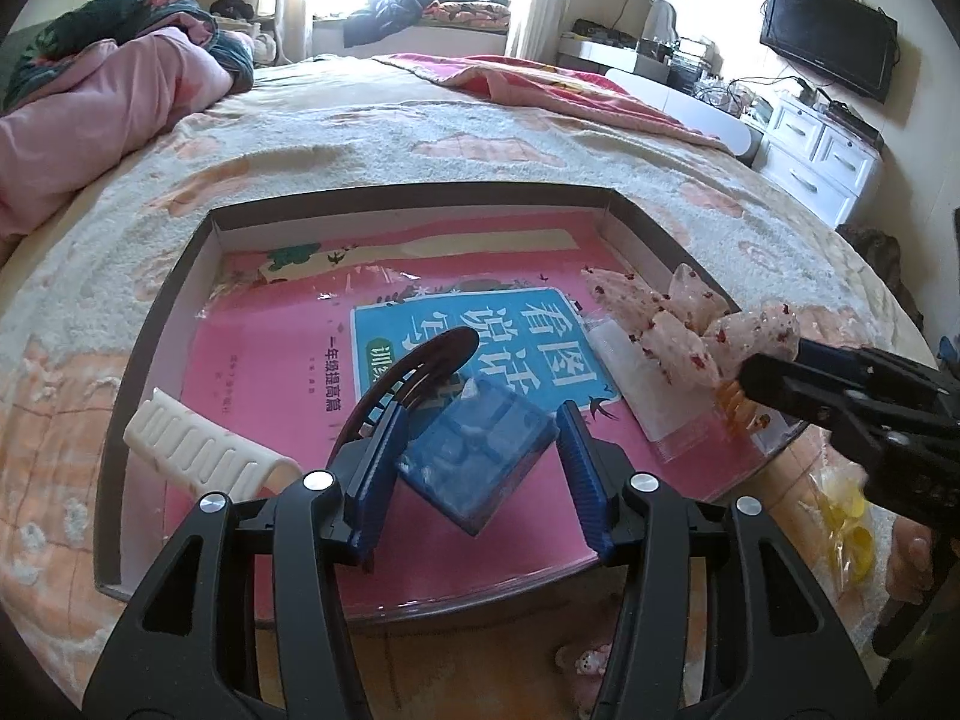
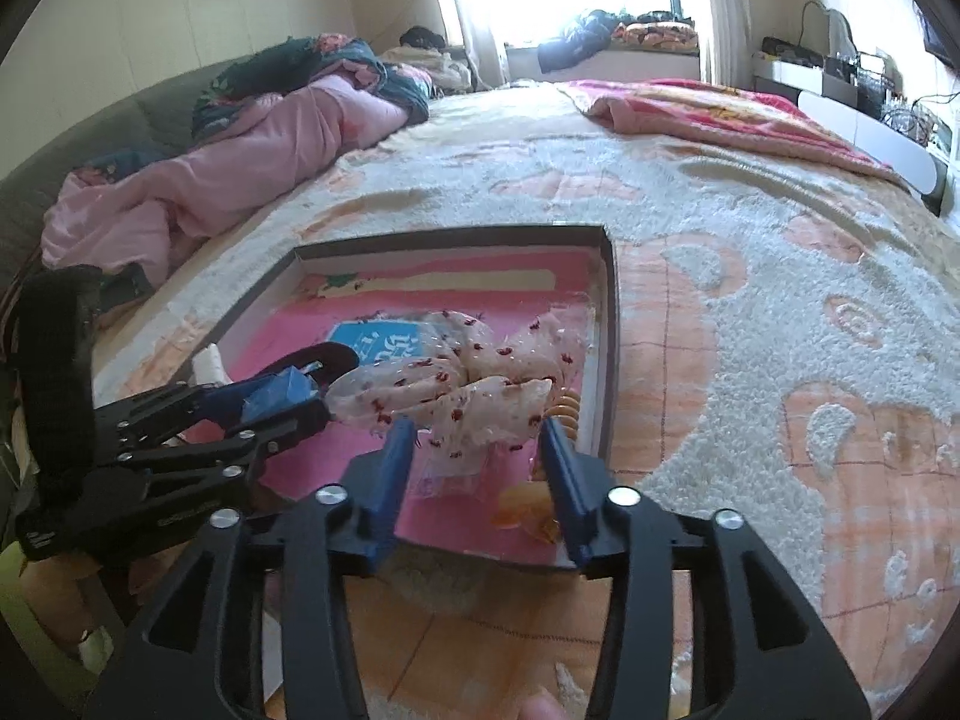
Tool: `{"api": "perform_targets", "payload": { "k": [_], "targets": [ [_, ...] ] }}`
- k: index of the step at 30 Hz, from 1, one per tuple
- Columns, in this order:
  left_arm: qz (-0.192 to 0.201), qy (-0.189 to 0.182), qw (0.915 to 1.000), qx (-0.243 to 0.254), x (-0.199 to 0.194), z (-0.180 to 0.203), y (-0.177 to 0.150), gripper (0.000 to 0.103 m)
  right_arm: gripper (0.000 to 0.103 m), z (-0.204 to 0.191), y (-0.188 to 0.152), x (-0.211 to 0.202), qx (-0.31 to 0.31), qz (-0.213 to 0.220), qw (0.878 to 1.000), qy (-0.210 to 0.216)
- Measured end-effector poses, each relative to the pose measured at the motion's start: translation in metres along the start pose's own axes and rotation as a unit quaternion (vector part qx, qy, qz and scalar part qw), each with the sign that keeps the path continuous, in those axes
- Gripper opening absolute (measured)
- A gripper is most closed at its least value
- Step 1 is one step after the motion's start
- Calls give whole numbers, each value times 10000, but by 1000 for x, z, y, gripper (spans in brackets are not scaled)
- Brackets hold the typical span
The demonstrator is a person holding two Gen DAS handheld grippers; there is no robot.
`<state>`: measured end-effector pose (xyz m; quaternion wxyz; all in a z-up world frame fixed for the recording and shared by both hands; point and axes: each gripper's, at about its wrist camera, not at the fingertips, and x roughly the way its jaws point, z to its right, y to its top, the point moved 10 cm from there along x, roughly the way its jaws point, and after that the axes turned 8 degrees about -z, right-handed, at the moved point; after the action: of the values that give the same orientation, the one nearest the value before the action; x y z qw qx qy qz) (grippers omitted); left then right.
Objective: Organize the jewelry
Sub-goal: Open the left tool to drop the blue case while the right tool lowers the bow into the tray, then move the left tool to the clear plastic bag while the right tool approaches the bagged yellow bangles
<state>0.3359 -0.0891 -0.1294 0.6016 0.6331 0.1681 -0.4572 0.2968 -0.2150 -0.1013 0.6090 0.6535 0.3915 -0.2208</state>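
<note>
A shallow dark tray (image 1: 157,324) lies on the bed with a pink book inside. My left gripper (image 1: 483,411) is shut on a small translucent blue box (image 1: 474,456), which hangs tilted just above the book; the right wrist view shows the same grip (image 2: 300,396). A sheer bow hair clip (image 2: 480,384) with red dots rests at the tray's right side, an orange claw clip (image 2: 567,414) beside it. My right gripper (image 2: 480,429) stands open over the bow's near edge, pads apart and pressing on nothing. A dark curved headband (image 1: 420,360) lies behind the blue box.
A white comb-like clip (image 1: 198,450) leans on the tray's left wall. Yellow pieces in a clear bag (image 1: 840,519) lie on the fluffy bedspread (image 2: 750,276) right of the tray. Pink quilts (image 1: 90,120) are heaped far left. White drawers (image 1: 822,156) stand beyond the bed.
</note>
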Motion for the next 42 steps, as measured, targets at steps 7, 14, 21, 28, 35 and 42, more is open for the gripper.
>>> {"api": "perform_targets", "payload": {
  "k": [7, 14, 21, 28, 35, 42],
  "targets": [
    [160, -33, 9999, -22, -12, 3, 2, 66, 64, 6, -4, -27, -24, 265, 9996, -92],
    [468, -129, 9987, -159, -38, 6, 7, 87, 79, 25, -10, -52, 200, 494, 9983, -215],
    [702, -163, 9964, -452, -64, -3, 10, 91, 80, 38, -22, -67, 280, 545, 9975, -361],
    [817, -144, 9947, -612, -90, -10, 1, 91, 80, 32, -36, -75, 193, 515, 9980, -325],
    [890, -91, 9942, -594, -109, -6, -13, 91, 80, 17, -49, -84, -8, 486, 9984, -274],
    [945, 19, 9943, -503, -120, -1, -32, 91, 80, 13, -62, -90, -111, 457, 9983, -339]
  ]
}}
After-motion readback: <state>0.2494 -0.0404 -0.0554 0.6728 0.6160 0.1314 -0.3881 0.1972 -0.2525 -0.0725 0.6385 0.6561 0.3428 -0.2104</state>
